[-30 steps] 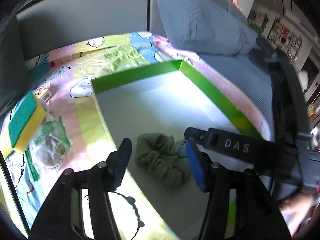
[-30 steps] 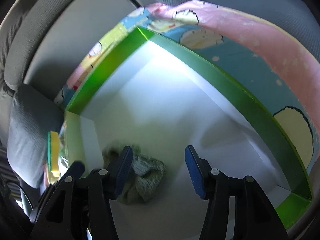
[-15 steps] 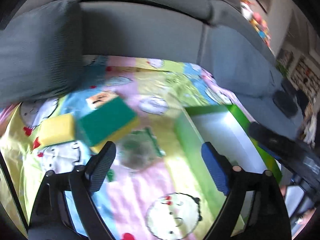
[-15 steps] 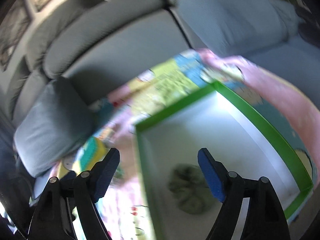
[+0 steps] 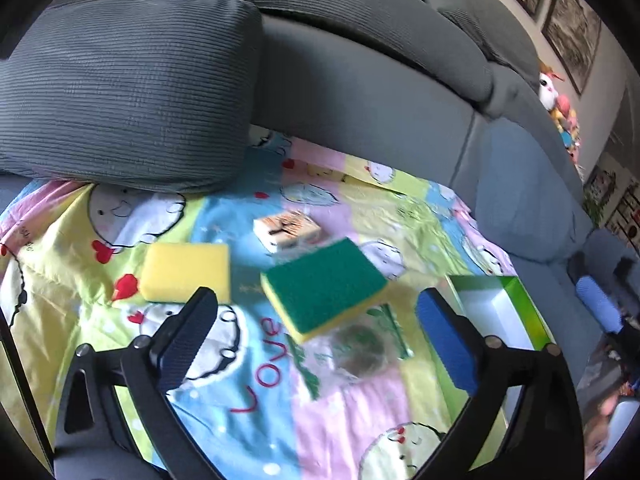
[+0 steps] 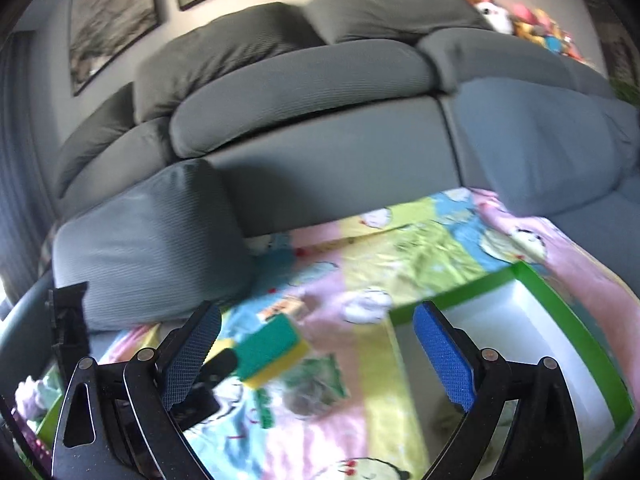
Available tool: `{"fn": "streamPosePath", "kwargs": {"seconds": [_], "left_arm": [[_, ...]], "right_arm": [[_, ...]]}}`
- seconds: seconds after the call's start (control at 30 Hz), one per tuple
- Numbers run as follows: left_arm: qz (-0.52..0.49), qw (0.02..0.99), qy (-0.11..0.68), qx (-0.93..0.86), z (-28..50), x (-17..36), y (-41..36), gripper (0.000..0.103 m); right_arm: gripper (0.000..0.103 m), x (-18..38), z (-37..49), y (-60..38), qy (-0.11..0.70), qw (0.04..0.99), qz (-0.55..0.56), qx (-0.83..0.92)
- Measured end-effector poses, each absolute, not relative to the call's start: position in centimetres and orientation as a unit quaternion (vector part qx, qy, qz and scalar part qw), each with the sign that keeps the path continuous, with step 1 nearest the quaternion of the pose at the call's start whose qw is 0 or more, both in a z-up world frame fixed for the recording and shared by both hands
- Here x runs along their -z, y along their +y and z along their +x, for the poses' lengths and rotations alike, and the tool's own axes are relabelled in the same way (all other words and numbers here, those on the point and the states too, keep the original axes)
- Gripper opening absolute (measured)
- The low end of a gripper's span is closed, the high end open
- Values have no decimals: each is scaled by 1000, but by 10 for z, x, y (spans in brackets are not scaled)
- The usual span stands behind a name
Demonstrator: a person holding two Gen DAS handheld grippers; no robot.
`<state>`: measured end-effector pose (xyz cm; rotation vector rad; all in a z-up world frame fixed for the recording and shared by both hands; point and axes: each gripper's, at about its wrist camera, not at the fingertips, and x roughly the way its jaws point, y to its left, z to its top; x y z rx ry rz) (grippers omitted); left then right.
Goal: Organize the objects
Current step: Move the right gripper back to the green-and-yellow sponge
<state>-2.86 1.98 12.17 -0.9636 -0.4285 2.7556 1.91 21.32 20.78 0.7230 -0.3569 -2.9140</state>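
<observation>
A green-topped yellow sponge (image 5: pixel 324 280) (image 6: pixel 272 348) lies on the cartoon blanket (image 5: pixel 248 392), leaning on a bagged scourer (image 5: pixel 360 348) (image 6: pixel 312 388). Left of it are a plain yellow sponge (image 5: pixel 184 276) and a small printed box (image 5: pixel 286 230) (image 6: pixel 286 308). The green box with a white inside (image 5: pixel 524 300) (image 6: pixel 452 294) stands to the right. A dim greenish cloth (image 6: pixel 446 418) lies in it. My left gripper (image 5: pixel 316 332) hovers over the blanket, jaws still opening, nothing between them. My right gripper (image 6: pixel 316 344) is also opening and empty, above the box's left rim.
A grey cushion (image 5: pixel 120 92) (image 6: pixel 152 240) rests on the blanket's far left. The grey sofa back (image 6: pixel 320 152) closes off the rear, and plush toys (image 6: pixel 532 28) sit on top of it. A second green container (image 6: pixel 48 420) shows at lower left.
Both grippers have spread their jaws wide and drawn back from the green cloth in the box. The left has swung over to the sponges; the right has risen and now shows the sofa.
</observation>
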Motion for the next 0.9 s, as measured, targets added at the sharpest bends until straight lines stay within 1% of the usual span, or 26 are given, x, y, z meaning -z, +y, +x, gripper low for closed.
{"fn": "streamPosePath", "kwargs": {"seconds": [0.23, 0.37, 0.53, 0.73, 0.9], "left_arm": [[-349, 72, -173, -918, -44, -102, -1, 101], [-371, 69, -186, -907, -45, -91, -6, 101], [-393, 70, -195, -896, -46, -84, -5, 101], [-443, 69, -176, -876, -44, -72, 0, 101], [-468, 79, -179, -862, -40, -63, 1, 101]], "right_arm": [[97, -218, -9, 196, -143, 96, 272, 947], [97, -199, -23, 195, -166, 99, 290, 937], [97, -164, -39, 193, -171, 84, 341, 921], [97, -144, -43, 200, -196, 92, 375, 902], [97, -128, -47, 204, -212, 103, 414, 879]]}}
